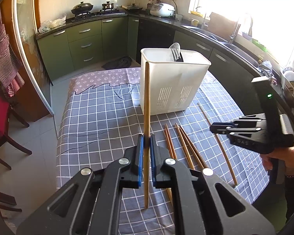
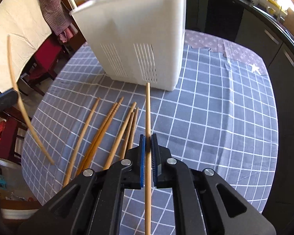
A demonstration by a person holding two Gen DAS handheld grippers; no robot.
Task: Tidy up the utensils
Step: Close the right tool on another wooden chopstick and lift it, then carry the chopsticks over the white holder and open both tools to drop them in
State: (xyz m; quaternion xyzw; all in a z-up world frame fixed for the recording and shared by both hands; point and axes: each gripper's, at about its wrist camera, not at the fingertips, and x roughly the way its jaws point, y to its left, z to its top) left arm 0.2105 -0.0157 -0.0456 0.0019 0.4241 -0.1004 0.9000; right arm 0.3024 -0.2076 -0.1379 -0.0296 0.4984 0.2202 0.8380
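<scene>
My left gripper (image 1: 147,138) is shut on a wooden chopstick (image 1: 147,98) that stands nearly upright in front of the white utensil holder (image 1: 172,78). A fork and a spoon (image 1: 175,51) stick out of the holder. Several loose chopsticks (image 1: 183,145) lie on the checked cloth to the right of my left gripper. My right gripper (image 2: 148,137) is shut on another chopstick (image 2: 148,107), which points toward the holder (image 2: 139,39). The loose chopsticks (image 2: 105,121) lie to its left. At the far left of the right wrist view the left gripper (image 2: 2,99) holds its chopstick (image 2: 19,101).
The table has a blue-grey checked cloth (image 1: 100,117) with a patterned cloth (image 1: 107,78) at the far end. Dark red chairs (image 1: 2,121) stand left of the table. Green cabinets (image 1: 84,41) and a counter with a sink (image 1: 215,35) run behind and to the right.
</scene>
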